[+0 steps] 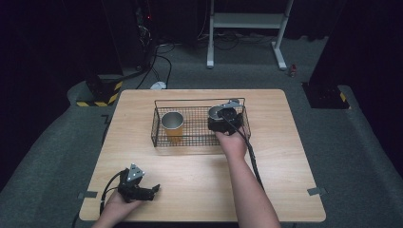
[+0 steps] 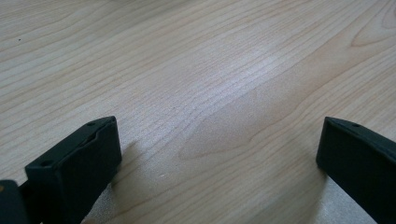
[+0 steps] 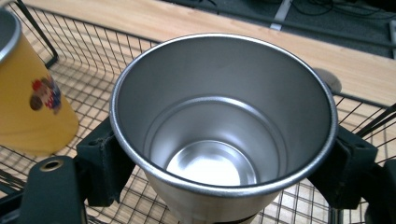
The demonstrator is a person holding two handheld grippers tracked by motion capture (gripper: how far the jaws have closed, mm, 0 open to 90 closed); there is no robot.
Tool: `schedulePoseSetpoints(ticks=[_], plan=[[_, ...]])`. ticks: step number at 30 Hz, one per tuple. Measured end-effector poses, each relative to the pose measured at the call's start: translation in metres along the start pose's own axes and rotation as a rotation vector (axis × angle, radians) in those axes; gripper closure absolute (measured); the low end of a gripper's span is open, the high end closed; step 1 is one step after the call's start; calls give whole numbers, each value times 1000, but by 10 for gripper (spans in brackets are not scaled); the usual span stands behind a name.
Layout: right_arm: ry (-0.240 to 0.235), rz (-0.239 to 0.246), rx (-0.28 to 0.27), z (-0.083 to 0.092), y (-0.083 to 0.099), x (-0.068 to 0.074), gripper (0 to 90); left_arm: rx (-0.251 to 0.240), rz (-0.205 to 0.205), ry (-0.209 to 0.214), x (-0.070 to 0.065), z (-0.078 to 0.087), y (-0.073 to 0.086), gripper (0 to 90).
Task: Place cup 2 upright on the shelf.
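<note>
A black wire basket [image 1: 157, 124] stands on the wooden table [image 1: 285, 142]. Inside it at the left a yellow cup [image 1: 172, 126] with a steel rim stands upright; it also shows as the yellow cup [image 3: 28, 102] at the left of the right gripper view. My right gripper [image 1: 219, 116] is over the basket's right end, shut on a steel cup [image 3: 222, 135] held upright, open mouth up, a jaw against each side. The steel cup [image 1: 215, 112] shows just beyond the gripper body. My left gripper [image 1: 155, 189] lies low near the table's front left edge, open, with bare wood between its jaws [image 2: 219, 144].
The basket's wire wall [image 3: 56, 37] runs behind and beside the steel cup. Bare wood [image 1: 199, 180] lies between the basket and the front edge. Beyond the table are a white desk frame [image 1: 247, 28], cables and yellow-black striped blocks [image 1: 100, 95] on the floor.
</note>
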State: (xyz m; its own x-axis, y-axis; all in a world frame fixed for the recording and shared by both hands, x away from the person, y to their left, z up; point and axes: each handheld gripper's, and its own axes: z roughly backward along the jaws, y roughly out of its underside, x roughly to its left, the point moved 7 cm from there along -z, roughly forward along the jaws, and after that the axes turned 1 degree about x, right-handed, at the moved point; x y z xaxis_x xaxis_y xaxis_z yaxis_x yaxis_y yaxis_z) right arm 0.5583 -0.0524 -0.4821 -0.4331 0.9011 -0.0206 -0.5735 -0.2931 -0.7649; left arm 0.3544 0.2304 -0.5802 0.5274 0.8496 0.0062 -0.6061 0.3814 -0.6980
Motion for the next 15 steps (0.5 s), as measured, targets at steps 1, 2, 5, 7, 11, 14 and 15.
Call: schedulePoseSetpoints(ticks=[1,2,5,7,11,14,15], plan=[[1,-2,12,-2,2,1,185,0,0,0,0,0,0,3],[1,2,17,-3,3,0,185,2,0,1,0,0,0,3],[3,1,32,-7,6,0,185,0,0,0,0,0,0,3],[5,1,44,-9,9,-1,185,0,0,0,0,0,0,3],[8,-14,62,-13,13,-1,185,1,-5,-2,0,0,0,3],[12,-18,75,-15,16,-2,185,1,-5,-2,0,0,0,3],[12,-17,77,-16,17,-3,185,1,-6,-2,0,0,0,3]])
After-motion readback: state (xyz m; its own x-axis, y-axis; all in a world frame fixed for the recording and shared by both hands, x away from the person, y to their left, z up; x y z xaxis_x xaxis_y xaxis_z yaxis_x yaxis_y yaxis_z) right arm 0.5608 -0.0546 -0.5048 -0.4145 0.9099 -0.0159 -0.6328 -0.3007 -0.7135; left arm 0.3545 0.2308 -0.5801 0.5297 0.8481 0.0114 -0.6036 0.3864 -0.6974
